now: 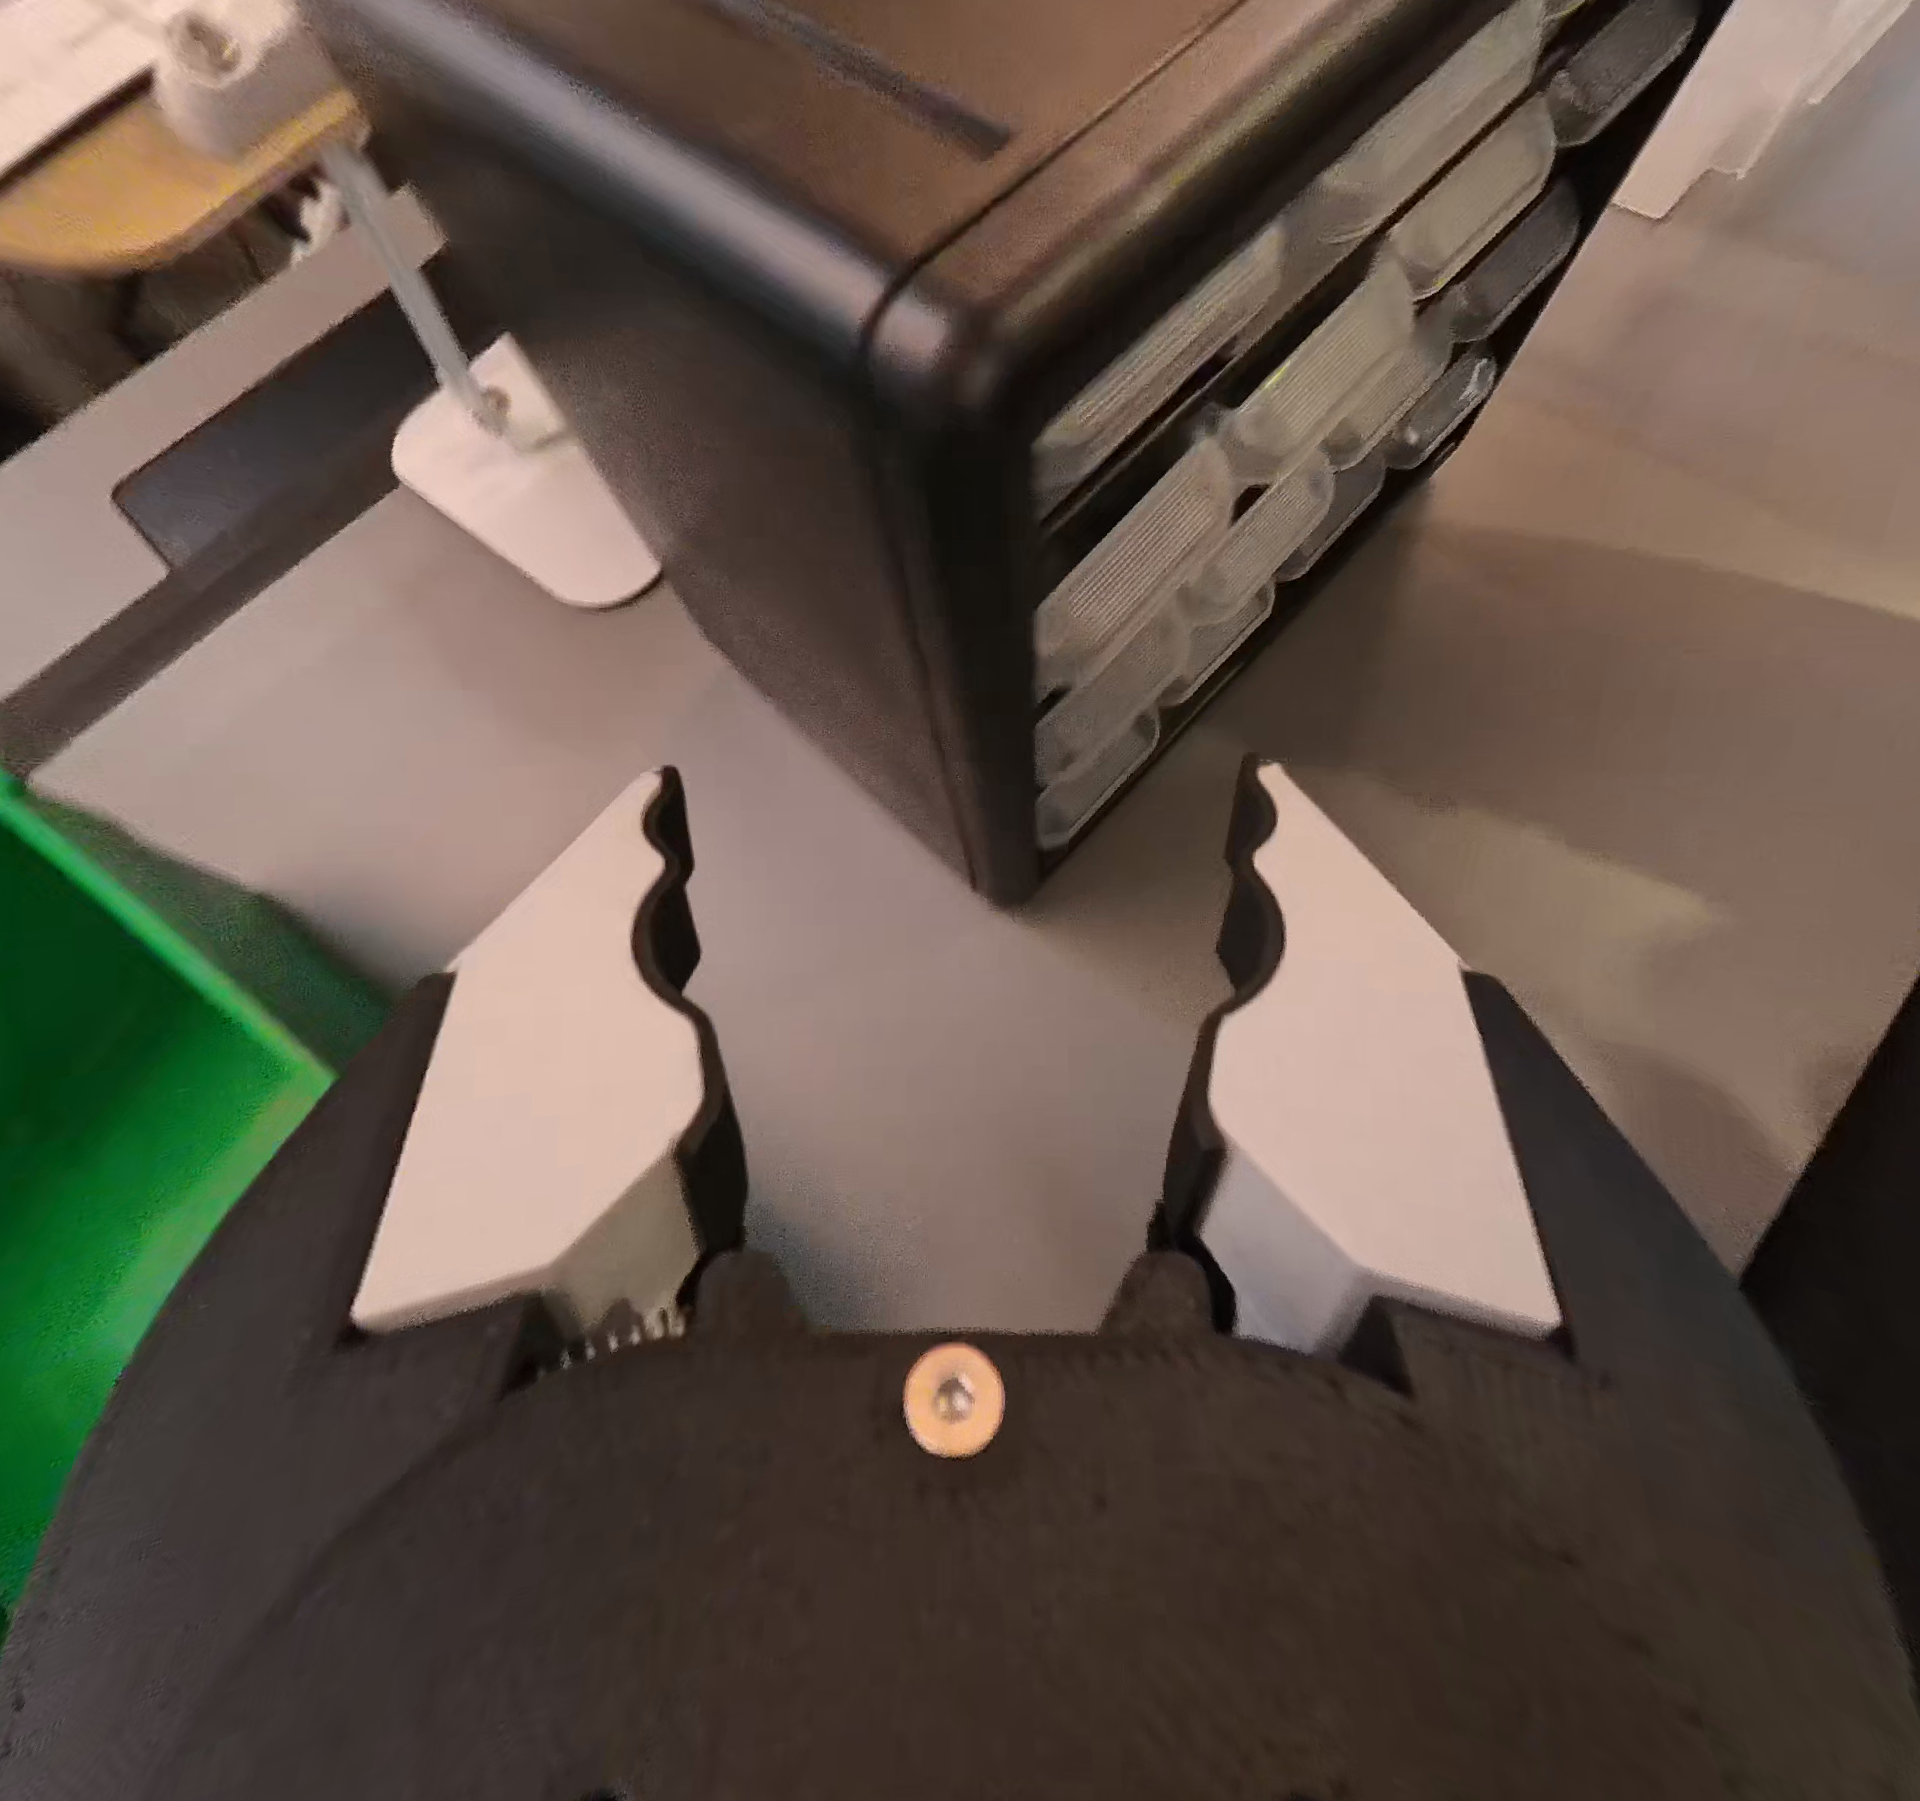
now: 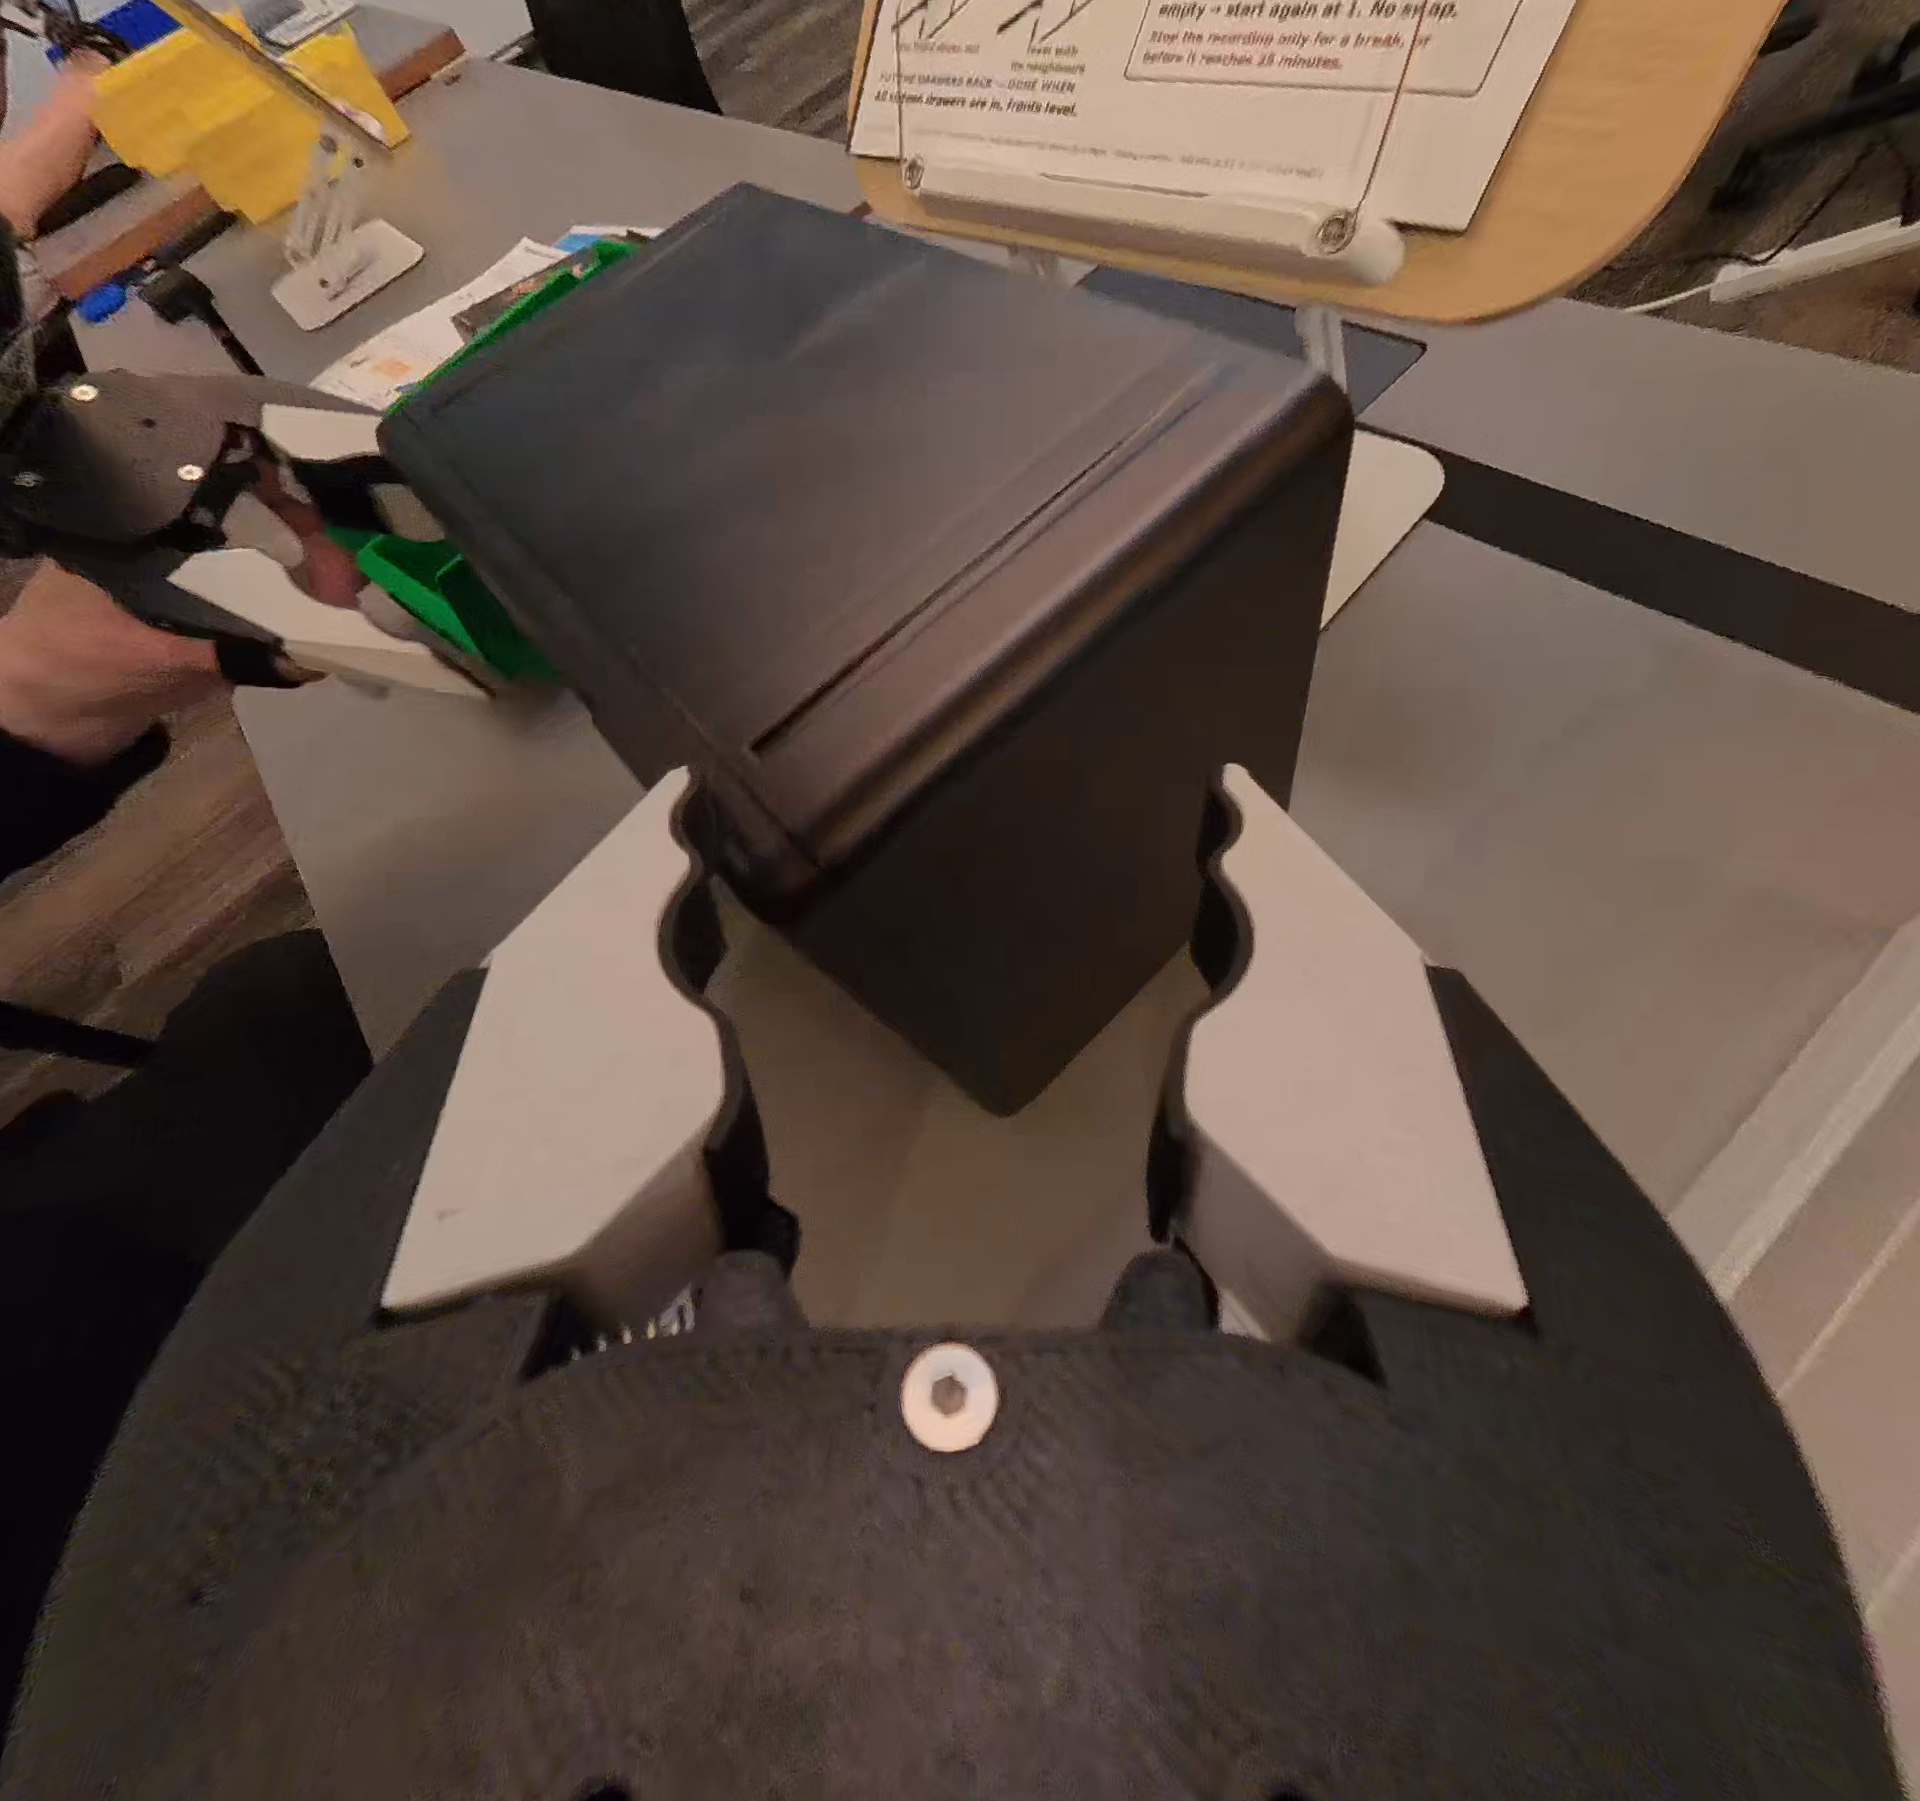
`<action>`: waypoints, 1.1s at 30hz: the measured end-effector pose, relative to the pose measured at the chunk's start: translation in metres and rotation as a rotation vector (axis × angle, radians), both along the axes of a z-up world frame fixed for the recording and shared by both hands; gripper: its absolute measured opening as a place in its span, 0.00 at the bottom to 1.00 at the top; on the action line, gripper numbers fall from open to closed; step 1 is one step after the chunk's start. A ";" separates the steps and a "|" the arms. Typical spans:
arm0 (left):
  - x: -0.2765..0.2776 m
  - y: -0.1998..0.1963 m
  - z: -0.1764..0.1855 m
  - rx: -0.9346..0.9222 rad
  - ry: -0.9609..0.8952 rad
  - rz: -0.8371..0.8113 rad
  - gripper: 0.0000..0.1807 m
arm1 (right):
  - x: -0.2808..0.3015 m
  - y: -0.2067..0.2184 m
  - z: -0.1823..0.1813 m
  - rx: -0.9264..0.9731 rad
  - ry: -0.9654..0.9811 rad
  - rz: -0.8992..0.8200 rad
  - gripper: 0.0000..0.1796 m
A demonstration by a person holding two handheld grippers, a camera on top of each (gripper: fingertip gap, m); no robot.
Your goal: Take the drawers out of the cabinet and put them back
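Hovering over the grey table, the left gripper is held apart, empty, near the black cabinet. Clear drawers are seen seated in its front. The right gripper is spread around the cabinet's rear corner. A green bin sits left.

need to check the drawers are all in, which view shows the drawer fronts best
The left wrist view: it looks at the cabinet from a front corner, so the rows of clear drawer fronts show, though blurred and at a slant. The right wrist view shows only the cabinet's black top and plain sides, no drawer fronts.
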State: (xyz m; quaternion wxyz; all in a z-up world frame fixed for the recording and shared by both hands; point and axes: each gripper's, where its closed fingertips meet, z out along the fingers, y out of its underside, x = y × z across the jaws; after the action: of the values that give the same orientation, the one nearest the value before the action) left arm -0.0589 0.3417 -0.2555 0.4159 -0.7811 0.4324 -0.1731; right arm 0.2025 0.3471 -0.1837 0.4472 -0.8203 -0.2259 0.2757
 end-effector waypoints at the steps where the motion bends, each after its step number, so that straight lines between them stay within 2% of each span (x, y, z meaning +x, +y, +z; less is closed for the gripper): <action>1: 0.011 0.001 -0.001 0.018 -0.002 -0.017 0.55 | 0.000 -0.005 -0.001 0.005 0.005 0.004 0.52; 3: 0.029 0.006 -0.005 0.025 -0.004 -0.037 0.53 | 0.001 -0.014 -0.006 0.017 -0.003 0.020 0.52; 7: 0.032 0.022 -0.004 0.045 -0.001 0.019 0.38 | -0.006 -0.025 -0.040 0.006 -0.193 0.033 0.53; 9: 0.032 0.022 -0.004 0.038 0.005 0.023 0.38 | -0.012 -0.022 -0.045 0.029 -0.226 0.013 0.52; 10: 0.034 0.020 -0.003 0.042 -0.002 0.023 0.41 | -0.016 -0.019 -0.045 0.041 -0.223 0.007 0.52; 11: 0.038 0.016 -0.003 0.037 -0.016 0.010 0.49 | -0.020 -0.018 -0.048 0.036 -0.221 0.015 0.51; 12: 0.041 0.016 -0.002 0.046 -0.025 0.017 0.62 | -0.022 -0.017 -0.052 0.034 -0.238 0.016 0.51; 13: 0.043 0.016 -0.002 0.060 -0.020 0.029 0.68 | -0.022 -0.015 -0.055 0.046 -0.264 0.012 0.51; 16: 0.055 0.020 -0.006 0.068 -0.017 0.090 0.69 | -0.031 -0.011 -0.060 0.064 -0.287 0.006 0.51; 19: 0.048 0.036 -0.006 0.124 0.018 0.223 0.54 | -0.028 -0.007 -0.062 0.090 -0.327 -0.020 0.49; 22: 0.048 0.033 -0.006 0.097 0.012 0.212 0.54 | -0.028 -0.009 -0.063 0.097 -0.328 -0.017 0.49; 26: 0.033 0.015 0.004 0.066 -0.010 0.125 0.58 | -0.022 -0.022 -0.062 0.076 -0.332 0.004 0.50; 30: 0.010 0.009 -0.027 0.023 0.119 0.093 0.61 | -0.025 -0.026 -0.091 0.030 -0.426 0.050 0.50; 33: 0.025 0.009 -0.045 -0.007 0.113 0.089 0.50 | -0.023 -0.018 -0.102 0.053 -0.491 0.010 0.43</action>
State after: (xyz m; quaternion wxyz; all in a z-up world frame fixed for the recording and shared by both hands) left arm -0.0343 0.3505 -0.3004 0.3953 -0.8095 0.4195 -0.1113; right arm 0.1795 0.3287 -0.2860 0.3988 -0.8497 -0.3390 0.0641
